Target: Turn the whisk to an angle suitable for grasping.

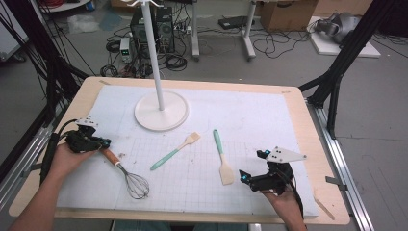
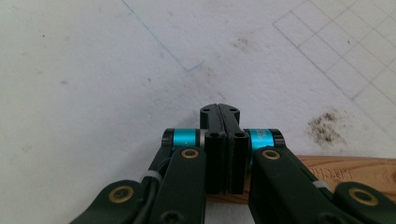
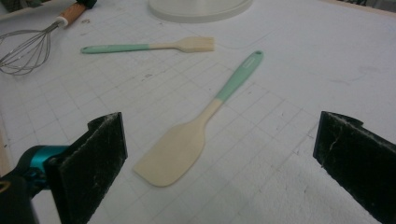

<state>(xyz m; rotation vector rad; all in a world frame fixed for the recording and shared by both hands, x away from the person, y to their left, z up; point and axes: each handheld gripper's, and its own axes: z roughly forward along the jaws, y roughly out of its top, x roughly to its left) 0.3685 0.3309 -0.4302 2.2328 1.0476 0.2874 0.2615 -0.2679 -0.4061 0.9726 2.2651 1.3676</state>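
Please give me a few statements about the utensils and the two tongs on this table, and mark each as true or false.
1. The right tongs are open, with the spatula lying ahead of them. True.
2. The left tongs are wide open. False: their jaws are pressed together, above the whisk's wooden handle.
3. The pastry brush lies between the whisk and the spatula. True.
4. The spatula hangs on the white stand. False: it lies flat on the mat.
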